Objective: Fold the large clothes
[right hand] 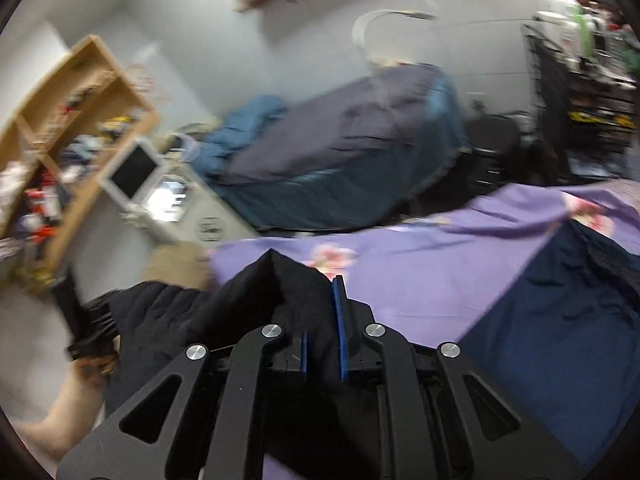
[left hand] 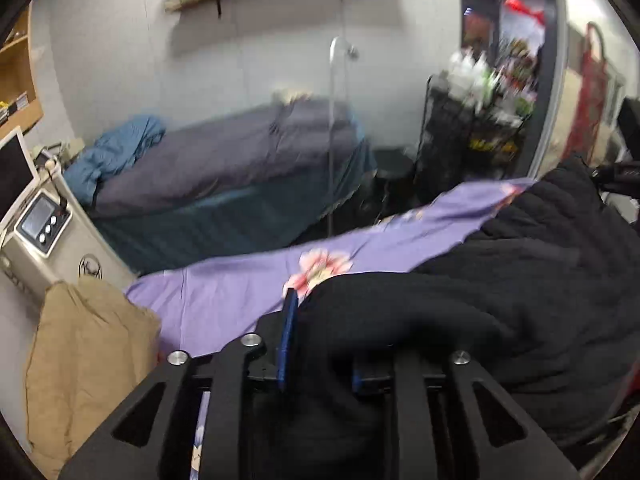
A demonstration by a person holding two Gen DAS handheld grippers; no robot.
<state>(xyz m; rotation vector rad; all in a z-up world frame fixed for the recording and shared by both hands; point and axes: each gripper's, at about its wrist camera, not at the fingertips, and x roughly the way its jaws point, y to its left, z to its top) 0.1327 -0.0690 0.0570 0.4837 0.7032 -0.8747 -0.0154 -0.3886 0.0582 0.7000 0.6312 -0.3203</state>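
Fabric fills our left gripper (left hand: 320, 320): its blue fingers clamp a fold of the black garment (left hand: 520, 280), which lies heaped on the purple sheet (left hand: 240, 284); our right gripper (right hand: 320, 312) pinches another bunched fold of that garment (right hand: 260, 292) above the same sheet (right hand: 420, 264), beside a navy cloth (right hand: 540, 340).

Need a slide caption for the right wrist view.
Right tool pinching black garment above purple floral sheet, navy cloth alongside.

Black quilted jacket (left hand: 520, 280), bunched, on purple floral sheet (left hand: 248, 280)
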